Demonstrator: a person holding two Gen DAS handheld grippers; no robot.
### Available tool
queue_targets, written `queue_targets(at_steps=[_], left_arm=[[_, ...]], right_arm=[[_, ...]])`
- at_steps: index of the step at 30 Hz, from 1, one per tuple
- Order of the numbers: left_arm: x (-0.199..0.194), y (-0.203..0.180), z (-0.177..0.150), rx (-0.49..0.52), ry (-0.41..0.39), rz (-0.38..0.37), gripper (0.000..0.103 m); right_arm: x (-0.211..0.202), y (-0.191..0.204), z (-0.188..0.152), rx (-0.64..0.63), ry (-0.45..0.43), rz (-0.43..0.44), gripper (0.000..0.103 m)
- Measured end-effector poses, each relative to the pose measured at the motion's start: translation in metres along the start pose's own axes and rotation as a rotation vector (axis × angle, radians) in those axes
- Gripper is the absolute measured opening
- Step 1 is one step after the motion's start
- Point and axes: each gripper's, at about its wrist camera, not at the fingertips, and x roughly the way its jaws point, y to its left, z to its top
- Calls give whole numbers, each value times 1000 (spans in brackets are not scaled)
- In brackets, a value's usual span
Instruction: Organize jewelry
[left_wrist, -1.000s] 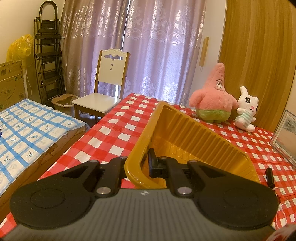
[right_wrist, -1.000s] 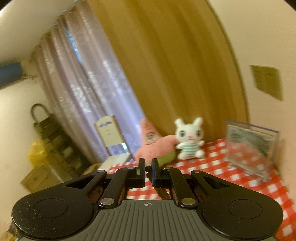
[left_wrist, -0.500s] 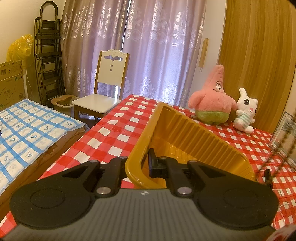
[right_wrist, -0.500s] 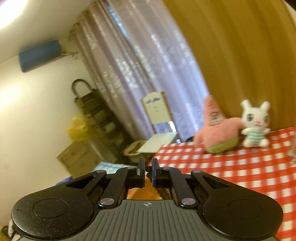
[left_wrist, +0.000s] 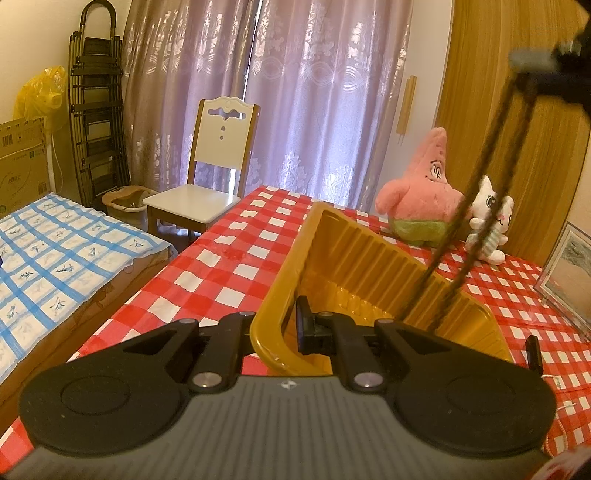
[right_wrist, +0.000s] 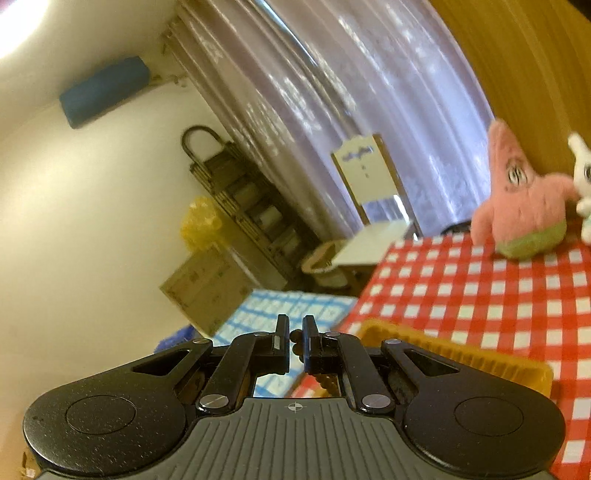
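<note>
My left gripper (left_wrist: 275, 332) is shut on the near rim of a ribbed yellow tray (left_wrist: 369, 266) that rests on the red-checked table. My right gripper (right_wrist: 295, 341) is shut on a dark beaded necklace (right_wrist: 295, 336). In the left wrist view the right gripper (left_wrist: 543, 62) is high at the upper right, and the necklace (left_wrist: 480, 192) hangs from it in two strands whose lower ends reach down inside the tray. The tray's rim (right_wrist: 461, 350) also shows below the right gripper.
A pink starfish plush (left_wrist: 424, 199) and a white bunny plush (left_wrist: 489, 225) stand at the table's far side. A picture frame (left_wrist: 569, 273) leans at the right edge. A small dark object (left_wrist: 533, 350) lies right of the tray. A chair (left_wrist: 210, 192) and a bed (left_wrist: 55, 251) are on the left.
My right gripper has swung left and tipped down, carrying the necklace over the tray; the strands now hang into it. The left gripper and tray have stayed put.
</note>
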Motion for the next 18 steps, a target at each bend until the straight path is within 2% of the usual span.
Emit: queue_targets(at_steps=[7,13,16,18], left_arm=[[0,2,0,-8,0,-4,9],[1,3,1,-11,1,-6,9],[1,4,1,-13,2,-7,9],[1,4,0,-14,2,-8,9]], right_arm=[[23,-34,-23,81,96,-71,7],[32,-55,-31,111,138,-130,7],[37,-56,-30,113,139,-125,7],[35,-51,-34,100,116,-71,7]])
